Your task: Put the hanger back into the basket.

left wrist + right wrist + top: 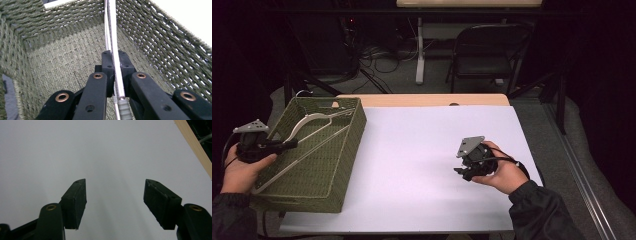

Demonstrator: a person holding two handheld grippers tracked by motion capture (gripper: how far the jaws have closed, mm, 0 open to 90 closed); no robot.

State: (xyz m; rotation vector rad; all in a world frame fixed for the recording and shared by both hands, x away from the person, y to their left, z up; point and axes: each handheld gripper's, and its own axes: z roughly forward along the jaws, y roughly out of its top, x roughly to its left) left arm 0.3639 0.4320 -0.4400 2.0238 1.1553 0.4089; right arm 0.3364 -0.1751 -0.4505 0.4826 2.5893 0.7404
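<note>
High view: left hand-held gripper (pixel 292 144) is clamping the hanger (pixel 312 131) inside the basket (pixel 347 155) (probably placing it) | right hand-held gripper (pixel 460 172) is idling wide open, empty, over the desk (pixel 422 140).

Both hands wear dark, slightly shiny jacket sleeves (pixel 536 207) gathered at the cuff. Each black gripper, left (pixel 292 144) and right (pixel 458 171), carries a grey three-cornered plate (pixel 471 145) on top and trails a thin black cable. Brass-ringed rivets (pixel 97 75) stud the matte black arms behind the blocky, screw-holed fingers (pixel 76 201).
</note>
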